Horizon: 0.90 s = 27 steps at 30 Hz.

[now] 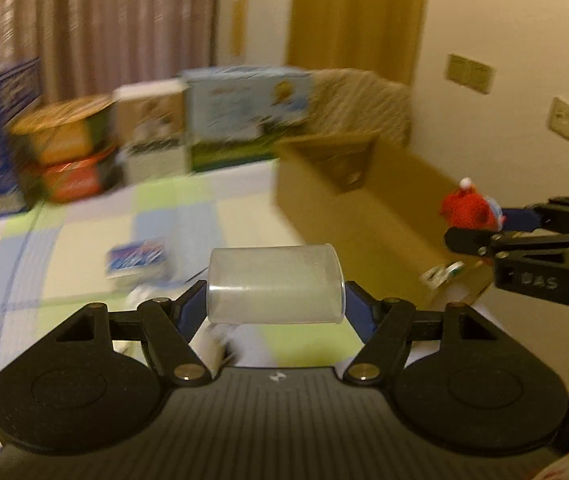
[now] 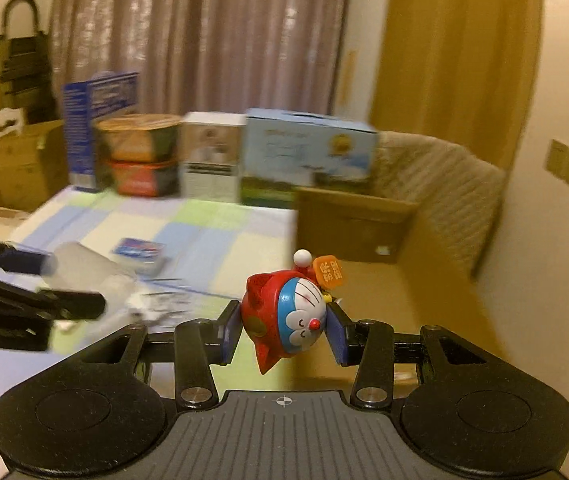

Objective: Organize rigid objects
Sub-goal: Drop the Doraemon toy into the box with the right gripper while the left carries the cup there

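clear cup (image 1: 275, 284) held; red toy (image 2: 284, 317) held.

Left wrist view: close behind own fingers, facing boxes (image 1: 144, 132) at table's (image 1: 84, 240) far edge. Right wrist view: likewise, slightly rightward. Shared: boxes, carton (image 2: 356, 224), curtains (image 2: 204, 40).

A frosted clear cup (image 1: 275, 284), a red-and-blue toy (image 2: 288, 316), and a pastel checked tablecloth (image 1: 84, 216).

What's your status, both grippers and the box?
Left gripper shut on clear plastic cup, held sideways. Right gripper shut on red cat figurine. Both held above the table; open cardboard box ahead, path unobstructed.
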Tool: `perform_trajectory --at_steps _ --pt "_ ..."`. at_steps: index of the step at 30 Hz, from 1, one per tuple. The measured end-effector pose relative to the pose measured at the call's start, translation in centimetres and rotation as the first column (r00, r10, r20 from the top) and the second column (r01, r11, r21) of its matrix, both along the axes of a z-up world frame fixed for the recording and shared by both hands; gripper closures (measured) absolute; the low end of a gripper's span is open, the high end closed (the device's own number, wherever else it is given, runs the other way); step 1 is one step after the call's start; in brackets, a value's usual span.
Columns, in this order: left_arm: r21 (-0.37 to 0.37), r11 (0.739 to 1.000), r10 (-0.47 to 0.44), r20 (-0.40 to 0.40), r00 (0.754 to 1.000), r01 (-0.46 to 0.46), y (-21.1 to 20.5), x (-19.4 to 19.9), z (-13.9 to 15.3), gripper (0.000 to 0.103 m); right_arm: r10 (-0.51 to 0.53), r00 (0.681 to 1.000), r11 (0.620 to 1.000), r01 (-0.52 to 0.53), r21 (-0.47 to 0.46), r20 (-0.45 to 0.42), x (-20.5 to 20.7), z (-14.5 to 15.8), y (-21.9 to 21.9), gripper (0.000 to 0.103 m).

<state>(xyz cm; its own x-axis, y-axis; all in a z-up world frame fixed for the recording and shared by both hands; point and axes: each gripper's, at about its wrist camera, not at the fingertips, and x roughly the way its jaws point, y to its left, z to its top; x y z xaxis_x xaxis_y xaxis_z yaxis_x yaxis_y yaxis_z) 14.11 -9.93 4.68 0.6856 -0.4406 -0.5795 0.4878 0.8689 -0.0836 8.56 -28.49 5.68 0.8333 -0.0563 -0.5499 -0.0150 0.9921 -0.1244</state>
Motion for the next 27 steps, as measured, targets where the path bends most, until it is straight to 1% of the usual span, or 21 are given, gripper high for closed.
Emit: perform_trajectory --at_steps 4,7,10,15,20,21,23,27 --pt "-0.006 0.997 -0.083 0.032 0.996 0.083 -5.2 1.3 1.2 0.035 -0.065 0.997 0.998 0.065 -0.012 -0.028 0.9 0.1 -4.9 0.062" --pt "-0.005 0.991 -0.134 0.031 0.99 0.134 -8.7 2.2 1.3 0.035 -0.094 0.995 0.996 0.094 -0.004 -0.043 1.3 -0.3 -7.7 0.062" --pt "-0.002 0.985 -0.173 0.006 0.985 0.173 -11.5 3.2 0.8 0.035 -0.112 0.992 0.994 0.113 -0.001 -0.054 1.5 -1.1 -9.5 0.062" --pt "0.034 0.977 -0.211 0.001 0.977 0.211 -14.7 4.2 -0.2 0.035 -0.124 0.99 0.992 0.125 0.013 -0.066 1.8 -2.2 -11.2 0.062" --pt "0.054 0.97 -0.237 -0.028 0.971 0.238 -15.6 5.2 -1.4 0.035 -0.128 0.989 0.991 0.131 0.03 -0.079 2.2 -3.1 -11.8 0.062" --pt "0.059 0.97 -0.235 -0.029 0.971 0.237 -15.6 5.2 -1.5 0.035 -0.128 0.988 0.991 0.131 0.033 -0.082 2.1 -3.3 -11.9 0.062" --pt "0.062 0.971 -0.229 -0.031 0.973 0.23 -15.3 5.2 -1.6 0.031 -0.127 0.989 0.991 0.13 0.034 -0.079 2.1 -3.4 -11.8 0.062" --pt "0.059 0.978 -0.199 -0.016 0.98 0.199 -14.1 5.0 -1.3 0.03 -0.12 0.99 0.991 0.124 0.047 -0.08 2.2 -3.4 -11.6 0.062"
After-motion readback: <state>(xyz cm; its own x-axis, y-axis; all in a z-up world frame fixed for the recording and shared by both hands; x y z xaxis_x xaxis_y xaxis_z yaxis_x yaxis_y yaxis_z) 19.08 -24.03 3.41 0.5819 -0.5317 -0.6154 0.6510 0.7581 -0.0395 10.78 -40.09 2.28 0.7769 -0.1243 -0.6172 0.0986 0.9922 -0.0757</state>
